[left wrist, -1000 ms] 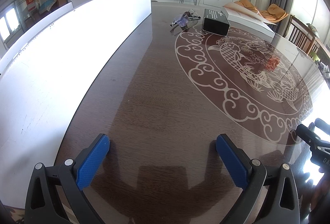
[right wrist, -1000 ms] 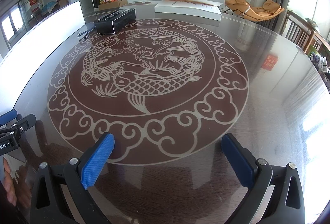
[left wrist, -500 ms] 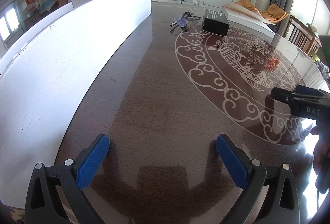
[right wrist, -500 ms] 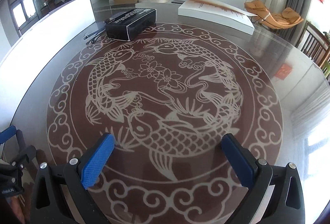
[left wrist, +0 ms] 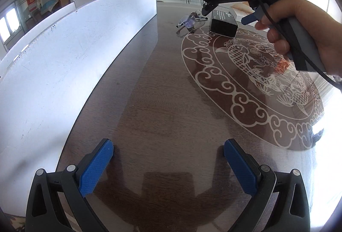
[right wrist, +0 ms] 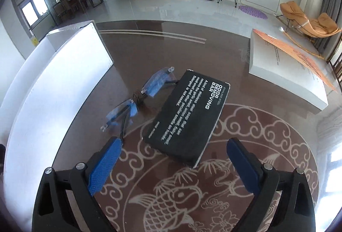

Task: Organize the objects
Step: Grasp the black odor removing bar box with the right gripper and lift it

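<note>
Blue-padded, your left gripper (left wrist: 168, 159) is spread wide over bare table (left wrist: 162, 86), gripping nothing, well short of the black box (right wrist: 188, 116). Just left of that box lie the glasses (right wrist: 139, 99), touching its edge. Your right gripper (right wrist: 174, 159) is spread wide too, empty, its fingertips flanking the box's near corner.

On the dark glossy table with the fish medallion (right wrist: 213, 200), the flat black cardboard box (right wrist: 188, 118) lies on the medallion's far rim. The clear rimless glasses (right wrist: 139, 101) lie just left of it, toward the long white panel (right wrist: 53, 86) along the table's left edge. A large white flat box (right wrist: 284, 76) lies toward the far right corner.
</note>
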{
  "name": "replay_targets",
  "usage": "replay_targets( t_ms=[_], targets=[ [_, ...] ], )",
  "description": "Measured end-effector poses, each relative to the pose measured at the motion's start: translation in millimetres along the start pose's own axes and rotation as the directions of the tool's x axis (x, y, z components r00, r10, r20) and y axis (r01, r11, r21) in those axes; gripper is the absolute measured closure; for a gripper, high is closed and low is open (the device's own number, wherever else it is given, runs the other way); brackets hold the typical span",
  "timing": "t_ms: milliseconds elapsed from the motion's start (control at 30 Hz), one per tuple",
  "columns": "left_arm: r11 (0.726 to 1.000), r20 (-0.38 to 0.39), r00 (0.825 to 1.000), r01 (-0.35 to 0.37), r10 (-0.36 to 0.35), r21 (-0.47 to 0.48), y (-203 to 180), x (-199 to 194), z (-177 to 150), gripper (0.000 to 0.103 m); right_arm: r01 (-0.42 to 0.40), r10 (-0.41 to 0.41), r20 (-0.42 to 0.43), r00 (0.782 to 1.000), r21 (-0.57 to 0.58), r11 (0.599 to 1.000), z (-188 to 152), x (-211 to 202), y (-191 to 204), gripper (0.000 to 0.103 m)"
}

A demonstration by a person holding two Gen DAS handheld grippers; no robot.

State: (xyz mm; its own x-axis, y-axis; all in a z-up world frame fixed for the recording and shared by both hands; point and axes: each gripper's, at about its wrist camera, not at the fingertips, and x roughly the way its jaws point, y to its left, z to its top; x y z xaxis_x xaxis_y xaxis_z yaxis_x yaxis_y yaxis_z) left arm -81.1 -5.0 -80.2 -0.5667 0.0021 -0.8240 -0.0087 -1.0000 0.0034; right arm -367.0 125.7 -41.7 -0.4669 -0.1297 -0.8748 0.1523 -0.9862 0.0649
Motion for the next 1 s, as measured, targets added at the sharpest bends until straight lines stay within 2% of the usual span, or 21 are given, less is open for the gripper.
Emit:
replay_targets(
  t_ms=[67, 133, 167, 200, 267, 367, 533, 767, 900, 933, 1000],
  targets=[
    [1.000, 0.000, 1.000, 0.000, 0.000, 0.000, 0, 0, 0, 0.000, 0.067, -0.066, -0.024, 0.998, 0.009, 0.998, 7, 14, 3, 0.004],
    [1.000, 0.000, 1.000, 0.000, 0.000, 0.000, 0, 0, 0, 0.000, 0.107, -0.106, -0.048, 0.993, 0.015, 0.994, 11, 25, 1, 0.011],
    [1.000, 0.000, 1.000, 0.000, 0.000, 0.000, 0, 0, 0, 0.000, 0.110, -0.109, -0.063, 0.992, 0.016, 0.994, 11, 29, 0, 0.028],
    [1.000, 0.000, 1.000, 0.000, 0.000, 0.000, 0, 0, 0, 0.000, 0.097, -0.096, -0.061, 0.994, 0.027, 0.995, 9, 29, -4, 0.037],
    [1.000, 0.000, 1.000, 0.001, -0.001, 0.000, 0, 0, 0, 0.000, 0.083, -0.082, -0.037, 0.996, 0.041, 0.996, 2, 25, -10, 0.044],
    [1.000, 0.000, 1.000, 0.000, 0.000, 0.000, 0, 0, 1, 0.000, 0.068, -0.068, -0.008, 0.998, 0.015, 0.998, -20, 17, -18, 0.044],
    [1.000, 0.000, 1.000, 0.000, 0.000, 0.000, 0, 0, 1, 0.000, 0.059, -0.056, 0.055, 0.997, -0.049, 0.997, -91, -19, -37, 0.044],
    [1.000, 0.000, 1.000, 0.000, 0.000, 0.000, 0, 0, 0, 0.000, 0.071, -0.066, 0.111, 0.992, -0.035, 0.997, -201, -78, -69, 0.044],
    [1.000, 0.001, 1.000, 0.000, 0.000, -0.001, 0, 0, 1, 0.000, 0.077, -0.075, 0.141, 0.987, -0.014, 0.997, -238, -106, -81, 0.043],
    [1.000, 0.001, 1.000, 0.000, 0.000, -0.001, 0, 0, 1, 0.000, 0.079, -0.076, 0.146, 0.986, -0.011, 0.997, -243, -108, -81, 0.041],
    [1.000, 0.001, 1.000, 0.000, 0.000, 0.000, 0, 0, 0, 0.000, 0.087, -0.085, 0.150, 0.985, -0.009, 0.996, -250, -110, -82, 0.023]
  ],
)
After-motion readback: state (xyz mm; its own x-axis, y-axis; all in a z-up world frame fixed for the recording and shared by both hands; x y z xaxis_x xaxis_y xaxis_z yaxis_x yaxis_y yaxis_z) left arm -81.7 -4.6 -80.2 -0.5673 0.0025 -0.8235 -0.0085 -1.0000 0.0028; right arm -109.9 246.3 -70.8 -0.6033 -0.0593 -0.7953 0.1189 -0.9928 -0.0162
